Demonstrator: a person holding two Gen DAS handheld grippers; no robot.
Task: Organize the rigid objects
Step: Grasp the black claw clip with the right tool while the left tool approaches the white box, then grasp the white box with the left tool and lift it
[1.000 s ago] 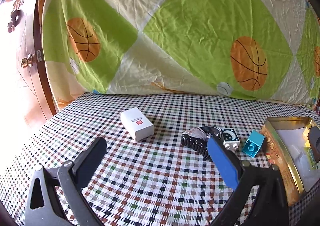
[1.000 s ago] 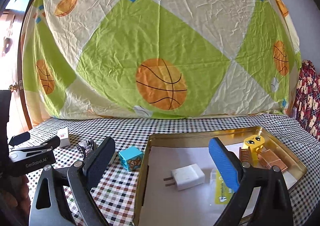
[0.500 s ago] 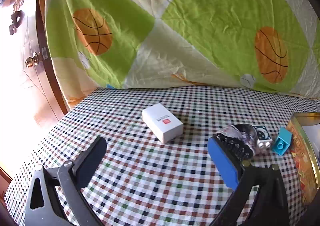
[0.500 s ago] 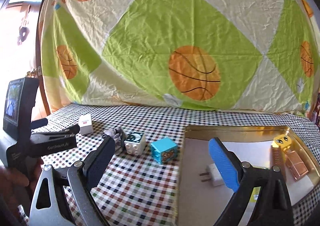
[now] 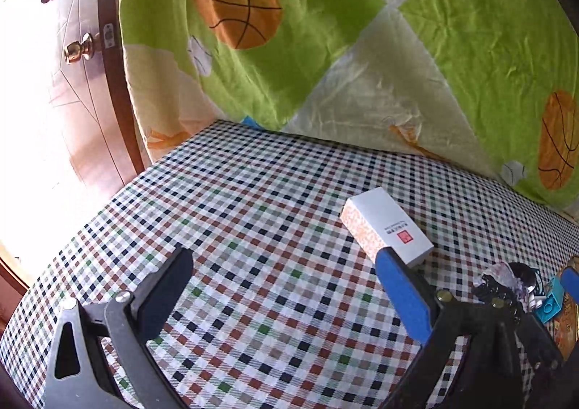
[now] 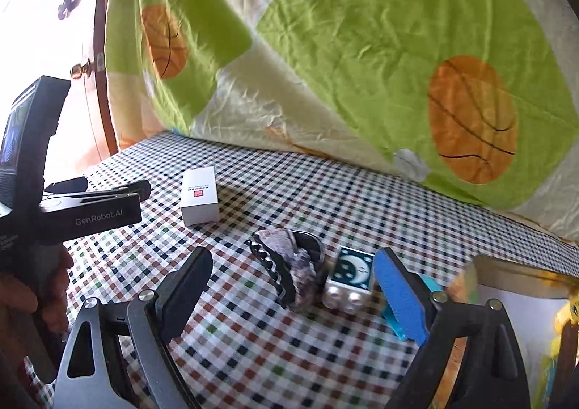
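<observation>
Two hand-held tools hover over a checked-cloth surface (image 5: 253,228) backed by a green-and-cream basketball-print sheet (image 5: 325,47). The left tool (image 5: 286,286) has its jaws spread wide with nothing between them; a small white box (image 5: 387,224) with a red mark lies flat on the cloth just beyond its blue right finger. From the right wrist view the same box sits at the far left, near the left tool's black body, which a hand (image 6: 25,296) grips at the frame's edge.

The right tool (image 6: 296,286) is likewise spread and empty. Ahead of it, between its fingers, lies a cluster of loose items — a black hair claw clip (image 6: 271,268) touching a purplish lumpy piece (image 6: 296,260) and a dark round lid-like object (image 6: 311,246), with a white toy block (image 6: 351,278) bearing a moon picture just beside them. A turquoise block (image 6: 427,282) is partly hidden behind the blue finger. At the far right stands the gold rim of a tray (image 6: 514,268); its contents are largely out of frame. A wooden door (image 5: 72,83) with a brass knob shows at left
</observation>
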